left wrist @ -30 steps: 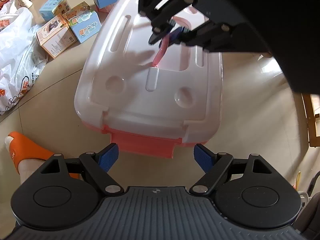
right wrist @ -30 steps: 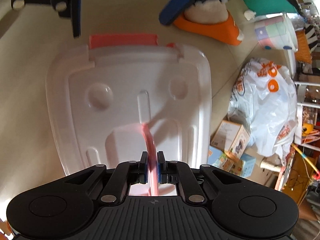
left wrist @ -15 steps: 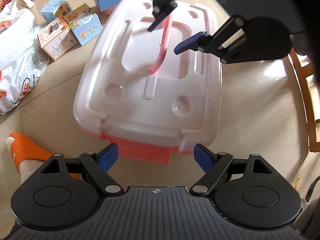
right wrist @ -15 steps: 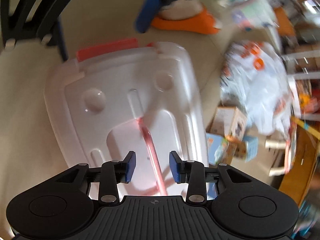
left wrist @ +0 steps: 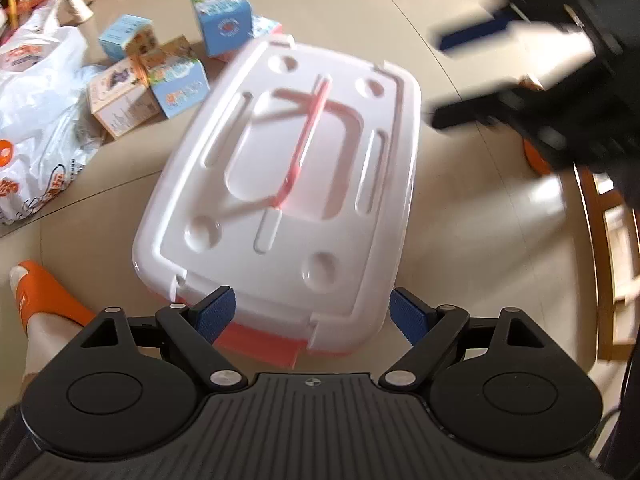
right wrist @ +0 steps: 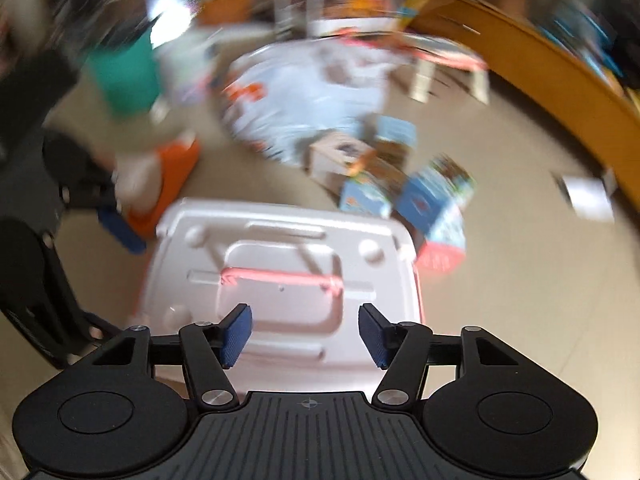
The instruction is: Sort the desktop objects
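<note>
A white storage box lid (left wrist: 288, 208) with a pink handle (left wrist: 304, 140) standing up covers a pink-based box on the floor; it also shows in the right wrist view (right wrist: 280, 264). My left gripper (left wrist: 312, 316) is open, its pads at the lid's near edge above the pink latch (left wrist: 264, 344). My right gripper (right wrist: 302, 334) is open and empty, above the lid's near side. It appears blurred at the upper right of the left wrist view (left wrist: 532, 68), away from the box.
Several small cartons (left wrist: 160, 76) lie beside the box's far left corner, next to a white plastic bag (left wrist: 36, 120). An orange slipper on a foot (left wrist: 36, 300) is at the left. A wooden chair frame (left wrist: 604, 248) stands at the right.
My right gripper let go of the pink handle, opened wide, and swung away up and to the right. The handle stays upright. The left gripper moved closer to the lid's edge.
</note>
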A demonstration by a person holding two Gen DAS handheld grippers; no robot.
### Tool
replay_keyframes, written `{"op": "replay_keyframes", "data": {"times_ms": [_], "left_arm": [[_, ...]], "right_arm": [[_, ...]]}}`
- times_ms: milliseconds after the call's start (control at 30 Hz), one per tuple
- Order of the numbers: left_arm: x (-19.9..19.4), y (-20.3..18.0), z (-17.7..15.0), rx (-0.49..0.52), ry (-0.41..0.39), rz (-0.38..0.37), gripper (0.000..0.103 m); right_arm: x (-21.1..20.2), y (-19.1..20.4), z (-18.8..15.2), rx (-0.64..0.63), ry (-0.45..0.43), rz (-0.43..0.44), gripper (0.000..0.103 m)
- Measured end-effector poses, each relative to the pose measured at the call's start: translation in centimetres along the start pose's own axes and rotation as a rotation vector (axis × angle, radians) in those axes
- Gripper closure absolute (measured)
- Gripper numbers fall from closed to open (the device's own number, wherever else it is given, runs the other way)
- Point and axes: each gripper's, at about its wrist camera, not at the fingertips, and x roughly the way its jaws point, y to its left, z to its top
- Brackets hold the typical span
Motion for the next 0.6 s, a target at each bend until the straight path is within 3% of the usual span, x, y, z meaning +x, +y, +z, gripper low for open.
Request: {"op": "replay_keyframes", "data": {"times_ms": [167,333,600], "left_arm": [[-0.8,-0.7,0.6,-0.117,-0.066,0.022,0.016],[-1.0,-2.0,0.9,-0.2,-0.116,0.044,0.014],[-0.5,-3.0,0.6,-0.338,-0.141,0.076,0.014]], "right_arm": [[-2.4,-1.9,-3.2,0.26,0.012,-0.091,0.041],[-4.7,-2.4,-5.4,0.418,-0.057,-0.13,0.032],[-5.6,-1.7,-6.8,0.509,-0.096,-0.189,0.02]]}}
